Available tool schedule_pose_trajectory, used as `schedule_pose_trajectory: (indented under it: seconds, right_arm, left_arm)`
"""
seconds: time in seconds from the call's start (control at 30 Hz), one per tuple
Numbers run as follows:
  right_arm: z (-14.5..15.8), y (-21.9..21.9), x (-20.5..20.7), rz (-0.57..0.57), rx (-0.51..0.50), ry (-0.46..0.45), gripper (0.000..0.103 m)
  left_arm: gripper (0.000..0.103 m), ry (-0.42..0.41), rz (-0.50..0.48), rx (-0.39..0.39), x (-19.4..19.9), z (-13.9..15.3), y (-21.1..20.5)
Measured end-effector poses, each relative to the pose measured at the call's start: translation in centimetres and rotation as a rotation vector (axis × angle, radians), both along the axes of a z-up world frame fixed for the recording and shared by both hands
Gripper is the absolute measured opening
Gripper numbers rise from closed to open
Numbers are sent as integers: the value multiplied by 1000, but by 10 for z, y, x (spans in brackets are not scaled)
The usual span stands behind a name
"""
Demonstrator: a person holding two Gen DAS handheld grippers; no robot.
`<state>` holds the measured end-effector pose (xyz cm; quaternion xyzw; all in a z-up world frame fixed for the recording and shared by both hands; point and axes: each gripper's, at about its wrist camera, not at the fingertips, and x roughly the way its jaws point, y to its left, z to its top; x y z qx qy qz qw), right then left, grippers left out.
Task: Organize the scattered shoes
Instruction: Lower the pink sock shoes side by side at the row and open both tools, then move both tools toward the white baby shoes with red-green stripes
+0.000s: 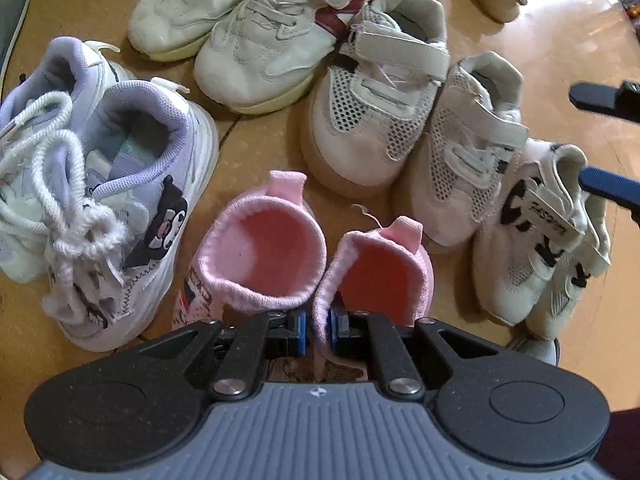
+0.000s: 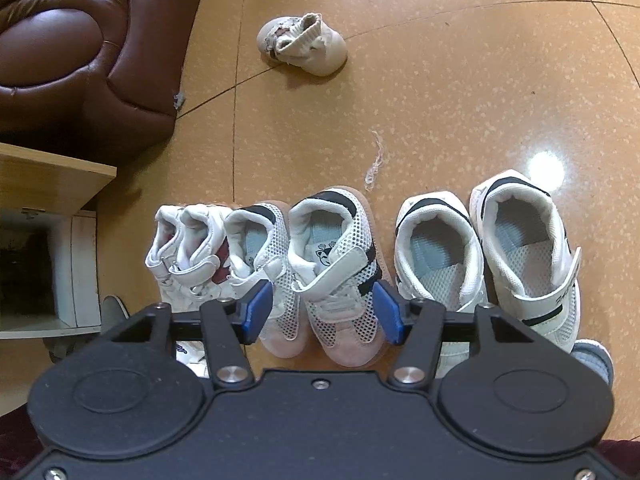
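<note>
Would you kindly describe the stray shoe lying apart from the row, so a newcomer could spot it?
Start at the brown leather sofa, then look right across the tan floor. There a beige shoe lies alone, well beyond the lined-up row of shoes. Unlike the strapped pairs, it has a ribbed, sock-like cuff.

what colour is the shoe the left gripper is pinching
Pink: the left gripper pinches the knit collar of a pink shoe, clearest in the left wrist view.

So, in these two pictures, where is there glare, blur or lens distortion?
Right wrist view: a bright glare spot on the floor, whose seams bend toward the edges. Left wrist view: the right gripper's fingers look blurred at the right edge, and the shoes bulge.
</note>
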<state>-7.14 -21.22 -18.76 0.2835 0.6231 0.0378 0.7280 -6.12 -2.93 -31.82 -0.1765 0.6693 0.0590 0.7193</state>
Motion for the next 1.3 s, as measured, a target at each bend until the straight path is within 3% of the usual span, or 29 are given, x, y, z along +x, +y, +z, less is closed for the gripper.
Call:
schedule_pose_trajectory:
  seconds: [0.27, 0.33, 0.47, 0.53, 0.67, 0.77, 0.93, 1.0, 1.13, 1.2, 1.3]
  right_arm:
    - [4, -2, -2, -10, -10, -8, 59]
    - [6, -3, -3, -13, -11, -8, 59]
    - [11, -7, -8, -28, -8, -16, 60]
    - [14, -7, -9, -30, -7, -22, 60]
    - [20, -8, -11, -34, -6, -36, 61]
    - [22, -9, -12, -36, -5, -40, 61]
    - [26, -9, -11, -45, 21, -51, 61]
    - [31, -7, -7, -48, 34, -78, 61]
    - [43, -2, 5, -28, 51, -130, 60]
    - [51, -1, 16, -5, 63, -165, 52]
    - [69, -1, 37, 32, 58, -242, 49]
  left_arm:
    - [14, 32, -82, 28, 2, -5, -7]
    - [28, 50, -77, -16, 1, -10, -7]
    - [37, 43, -100, -6, 3, -6, -11]
    - [54, 22, -99, -12, 4, 1, -12]
    - [55, -6, -114, -8, 6, 17, -13]
    - [55, -39, -62, -47, 7, 41, 1]
    - [55, -164, 13, -73, 17, 75, 30]
    - [55, -219, 42, -60, 26, 89, 47]
    - [55, -311, 9, -7, 35, 102, 55]
    - [55, -340, 1, -14, 34, 107, 55]
    - [55, -373, -12, -26, 43, 115, 56]
